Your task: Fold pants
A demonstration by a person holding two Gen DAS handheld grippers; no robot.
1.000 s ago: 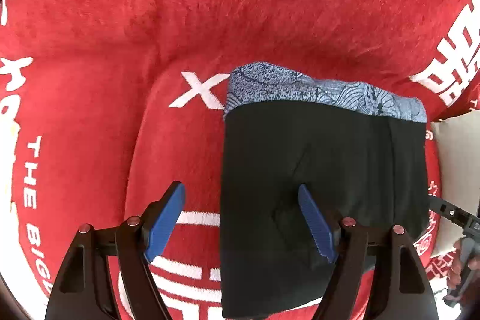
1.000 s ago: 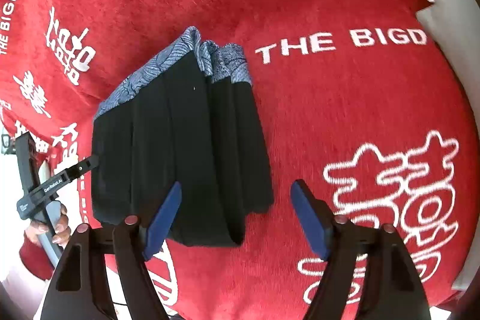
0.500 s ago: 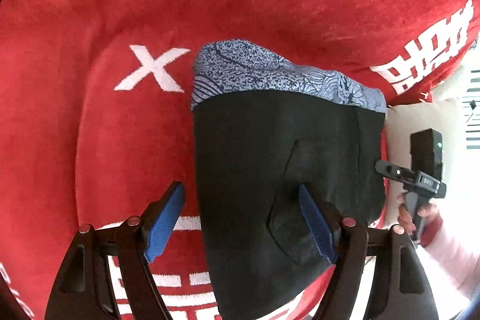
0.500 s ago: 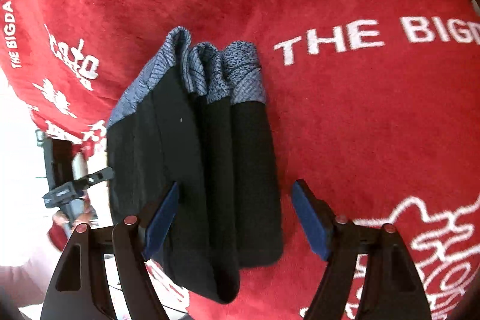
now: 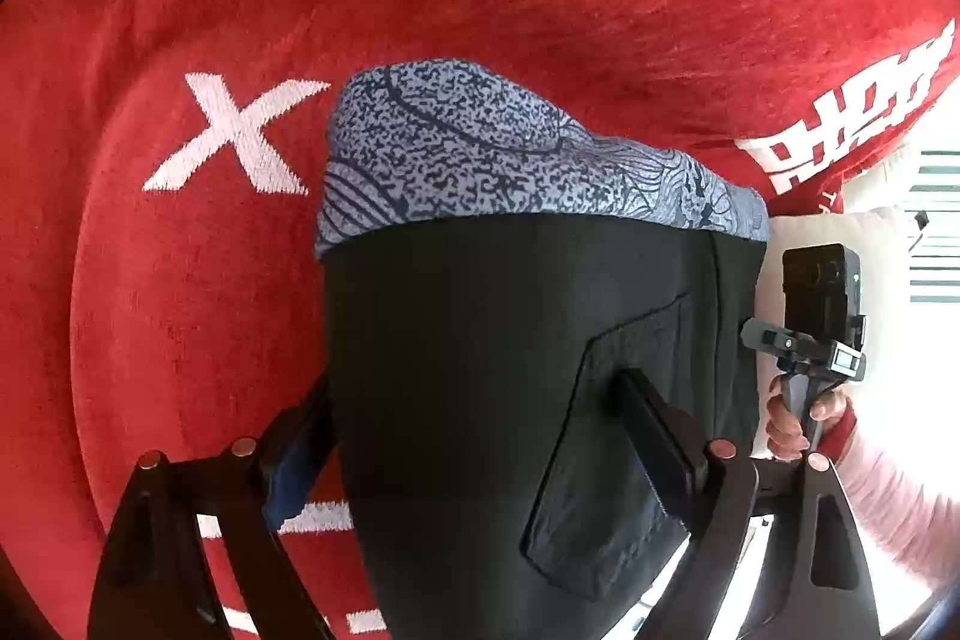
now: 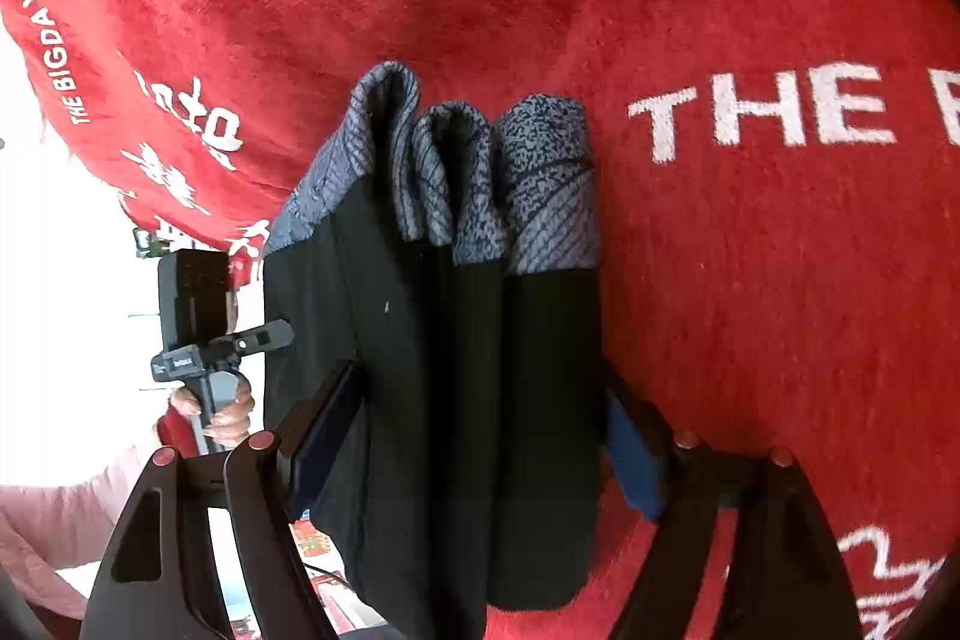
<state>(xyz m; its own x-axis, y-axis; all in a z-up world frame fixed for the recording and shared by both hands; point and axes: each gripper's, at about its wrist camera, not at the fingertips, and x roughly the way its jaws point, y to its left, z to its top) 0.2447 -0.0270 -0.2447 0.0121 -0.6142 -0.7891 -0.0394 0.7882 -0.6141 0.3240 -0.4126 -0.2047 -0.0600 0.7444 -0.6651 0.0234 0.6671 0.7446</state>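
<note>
Left gripper (image 5: 480,454): pointing steeply down, jaws spread wide and just now opening further, folded black cloth lying between them; whether the fingers (image 5: 657,436) press on it cannot be told.

Right gripper (image 6: 480,436): pointing down, jaws spread wide, one finger on each side of the cloth.

Left hand (image 6: 219,409): curled round its gripper's handle, pale pink sleeve behind.

Right hand (image 5: 792,421): likewise wrapped round its handle.

Left wrist view: angled steeply down along left tongs (image 5: 480,454), very near folded pants (image 5: 480,370) on red blanket (image 5: 180,280). Right wrist view: angled down along right tongs (image 6: 480,436), equally near, from opposite side. Shared: same pants (image 6: 468,370), blanket (image 6: 750,280); each view catches the other hand (image 5: 792,418) (image 6: 222,412).
</note>
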